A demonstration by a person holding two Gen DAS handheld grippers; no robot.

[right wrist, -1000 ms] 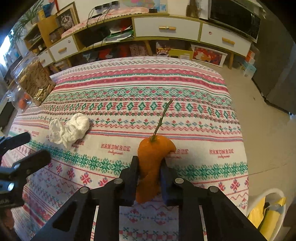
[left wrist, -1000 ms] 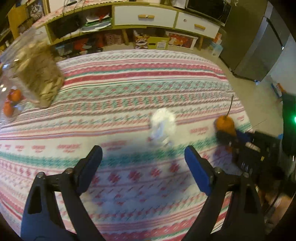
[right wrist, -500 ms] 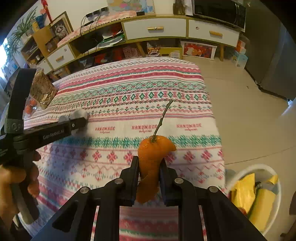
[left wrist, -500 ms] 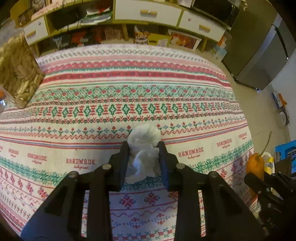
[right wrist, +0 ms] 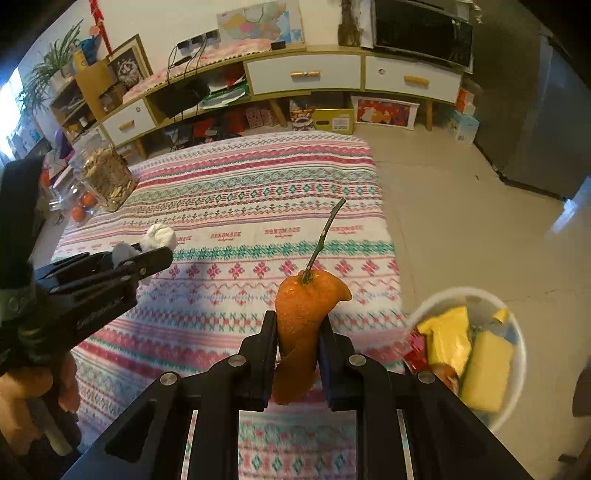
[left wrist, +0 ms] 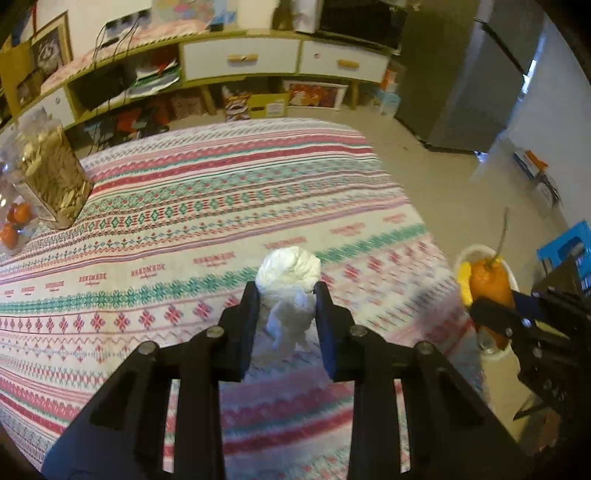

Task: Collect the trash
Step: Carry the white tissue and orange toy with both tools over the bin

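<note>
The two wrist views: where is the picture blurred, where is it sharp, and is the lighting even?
Left wrist view: the tablecloth edge near the white bin is smeared, while the crumpled tissue in the tongs stays sharp. Right wrist view: the orange peel is crisp, the bin contents are smeared, daylight glares at far left, and straight furniture lines bow from the fisheye.

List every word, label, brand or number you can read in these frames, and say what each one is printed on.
"HANDMADE", repeated in red along one pale band of the tablecloth; the smaller line under each is too small to read.
Raised lettering along the side of the left gripper: too blurred to read.
Print on the cardboard box under the cabinet: too small to read.
The wall map and the yellow wrappers in the bin: nothing legible.
</note>
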